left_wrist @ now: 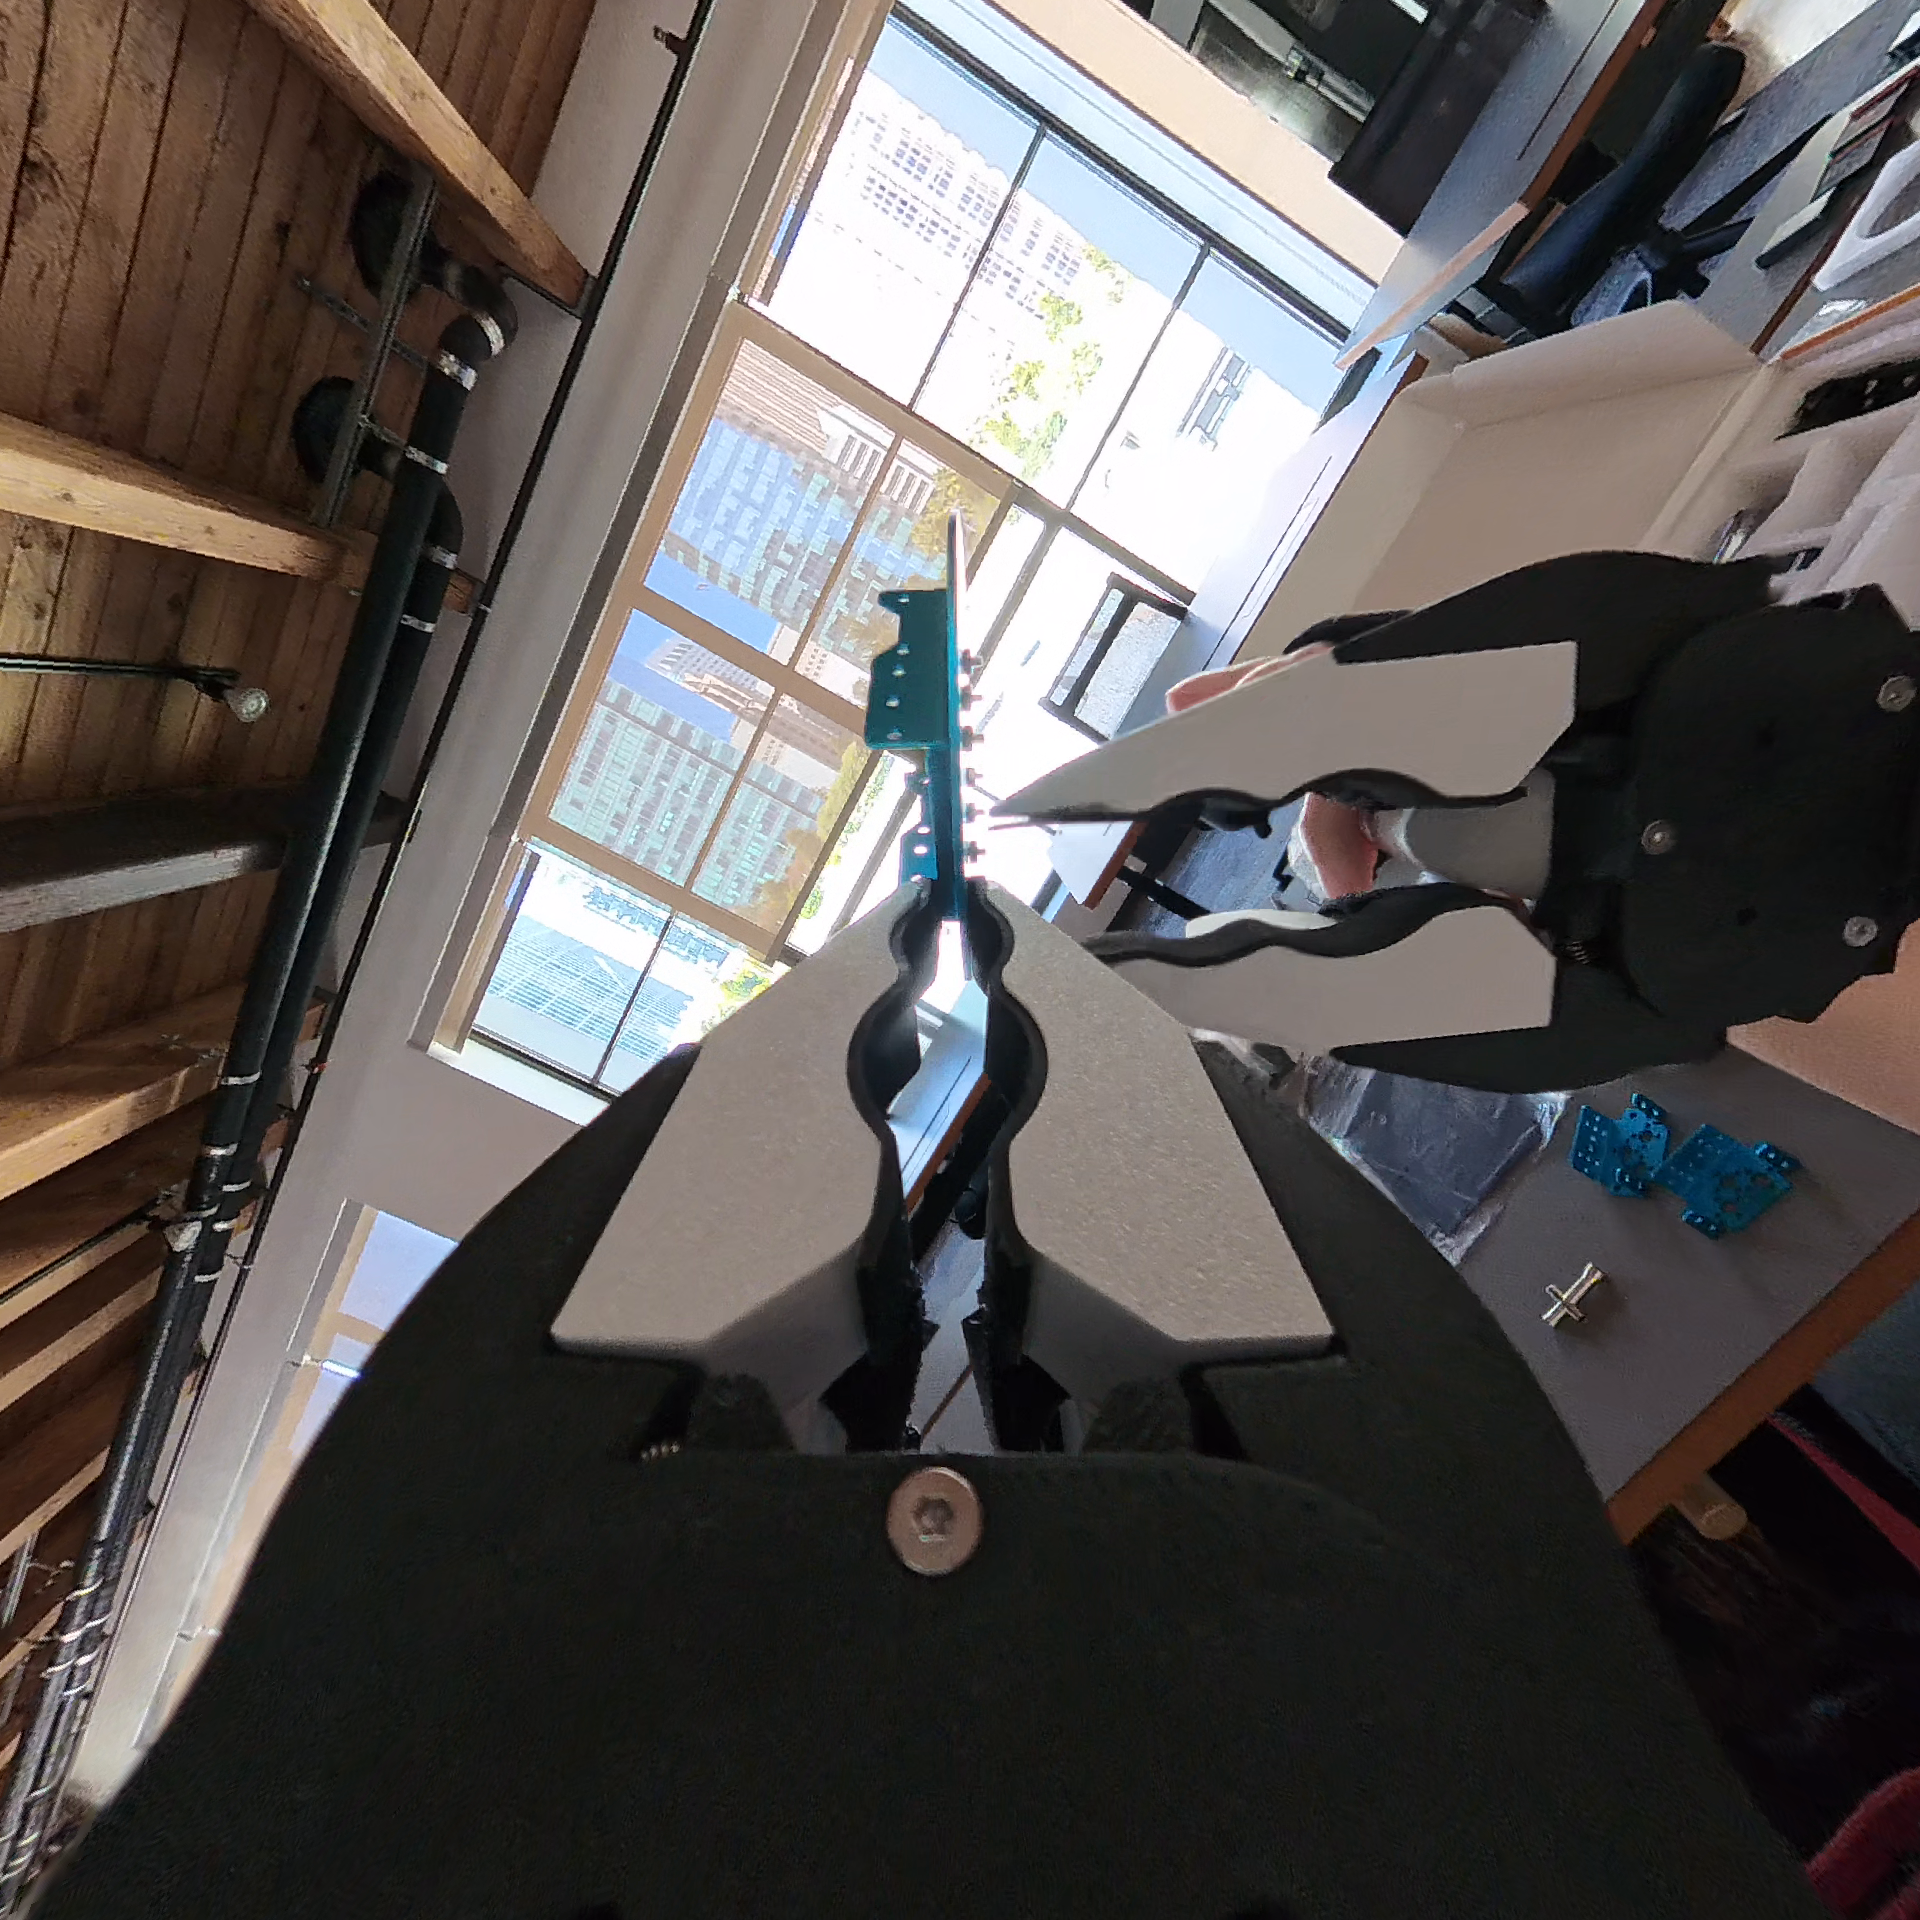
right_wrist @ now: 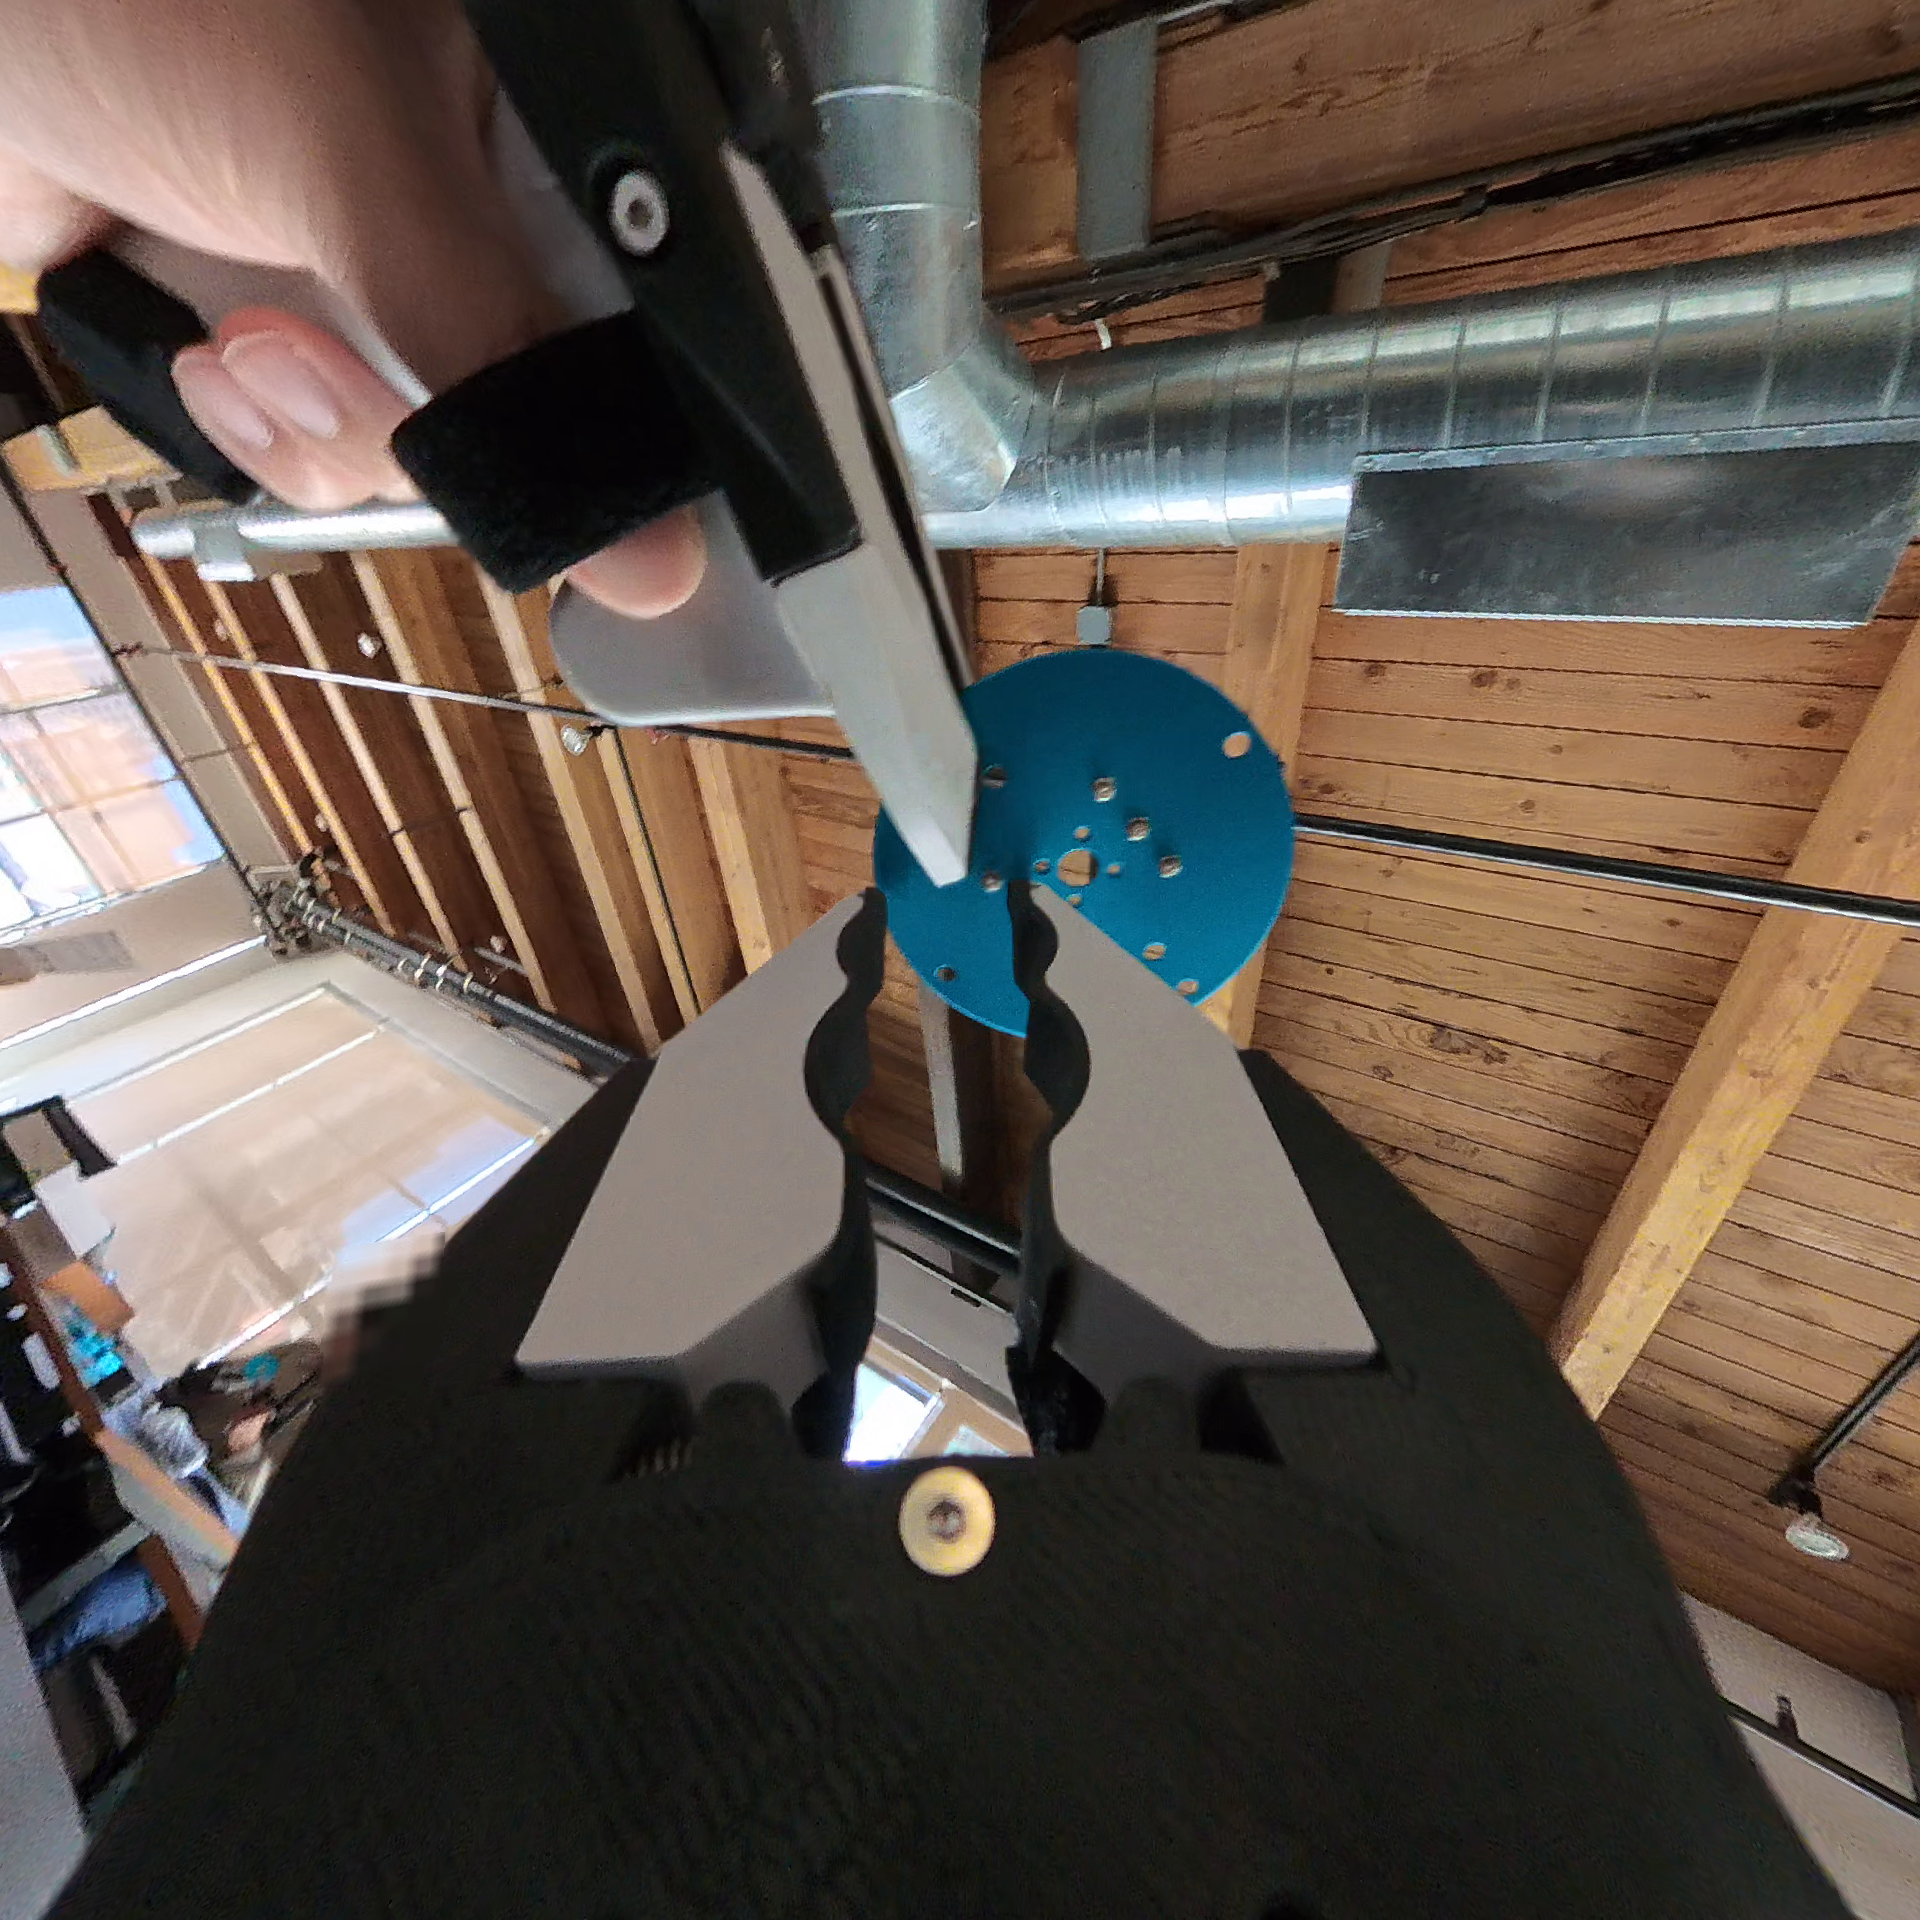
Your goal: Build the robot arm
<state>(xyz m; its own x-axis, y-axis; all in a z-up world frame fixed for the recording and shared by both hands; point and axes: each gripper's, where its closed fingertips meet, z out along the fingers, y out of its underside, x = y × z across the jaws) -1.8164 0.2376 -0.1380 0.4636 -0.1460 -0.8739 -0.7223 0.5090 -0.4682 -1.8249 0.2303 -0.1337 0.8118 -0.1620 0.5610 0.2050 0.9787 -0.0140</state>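
**Blue disc held aloft, second gripper at its face**

The blue disc, a round perforated metal plate with small screws standing out of it, is raised in the air against the wooden ceiling. The left gripper has its jaws closed on the plate's lower edge, pinching it edge-on, with a blue bracket fixed to the plate's left face. The right gripper has its jaws a little apart and empty; its tips sit just beside the disc's face, near the central hole.

Working well here seems to call for a steady left grip near the rim, so the plate does not pivot, and a square approach by the right tips to one screw rather than a glancing one.

The left wrist view alone shows the plate's thinness, the screw ends on its right side, and the grey table beyond with loose blue brackets and a small silver fitting. The right wrist view alone shows the disc's round face and hole pattern, and a hand gripping the left tool.
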